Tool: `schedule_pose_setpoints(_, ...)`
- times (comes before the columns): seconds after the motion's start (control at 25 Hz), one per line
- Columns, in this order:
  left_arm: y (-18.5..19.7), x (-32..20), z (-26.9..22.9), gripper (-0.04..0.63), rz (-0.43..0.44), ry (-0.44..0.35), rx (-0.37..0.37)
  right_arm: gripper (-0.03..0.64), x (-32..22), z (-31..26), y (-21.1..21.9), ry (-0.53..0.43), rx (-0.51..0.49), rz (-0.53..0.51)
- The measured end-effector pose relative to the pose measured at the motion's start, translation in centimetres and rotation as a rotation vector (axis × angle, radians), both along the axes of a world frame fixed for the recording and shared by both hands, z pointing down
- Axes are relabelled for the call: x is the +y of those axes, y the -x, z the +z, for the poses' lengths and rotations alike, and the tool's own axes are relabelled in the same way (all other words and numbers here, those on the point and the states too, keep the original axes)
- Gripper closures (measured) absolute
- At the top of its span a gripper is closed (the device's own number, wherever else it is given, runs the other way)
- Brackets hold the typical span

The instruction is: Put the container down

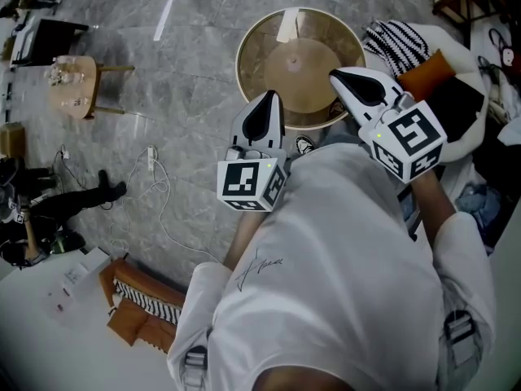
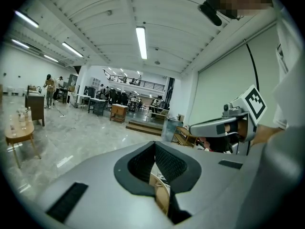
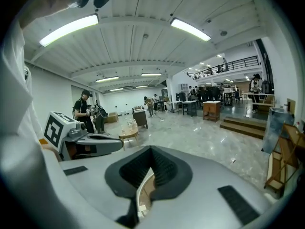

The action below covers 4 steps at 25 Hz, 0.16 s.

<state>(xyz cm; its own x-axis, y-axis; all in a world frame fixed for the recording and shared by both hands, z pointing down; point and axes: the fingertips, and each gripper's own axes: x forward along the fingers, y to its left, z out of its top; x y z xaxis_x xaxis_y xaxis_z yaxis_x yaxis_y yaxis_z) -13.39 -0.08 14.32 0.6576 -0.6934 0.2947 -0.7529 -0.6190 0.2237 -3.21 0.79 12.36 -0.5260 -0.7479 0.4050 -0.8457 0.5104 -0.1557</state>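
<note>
A round, shallow tan container [image 1: 286, 62] hangs over the grey marble floor in front of me, carried by its rim from both sides. My left gripper [image 1: 272, 101] is shut on the near-left rim, and my right gripper [image 1: 335, 77] is shut on the near-right rim. In the left gripper view the thin wooden rim [image 2: 161, 191] sits pinched in the left gripper [image 2: 155, 162]. The right gripper view shows the curved rim [image 3: 142, 191] clamped in the right gripper [image 3: 151, 165]. The container looks empty inside.
A small wooden side table [image 1: 75, 86] with glassware stands on the floor to the left. A white cable [image 1: 159, 195] trails over the floor. Striped and orange cushions [image 1: 411, 54] lie at the right. A wooden chair [image 1: 140, 301] and a white table [image 1: 49, 316] are at lower left.
</note>
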Motion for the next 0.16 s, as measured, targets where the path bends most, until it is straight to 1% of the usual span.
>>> schedule_pose_setpoints(0.16, 0.60, 0.29, 0.81, 0.577, -0.015, 0.000, 0.001, 0.601, 0.88, 0.84, 0.76, 0.003, 0.025, -0.011)
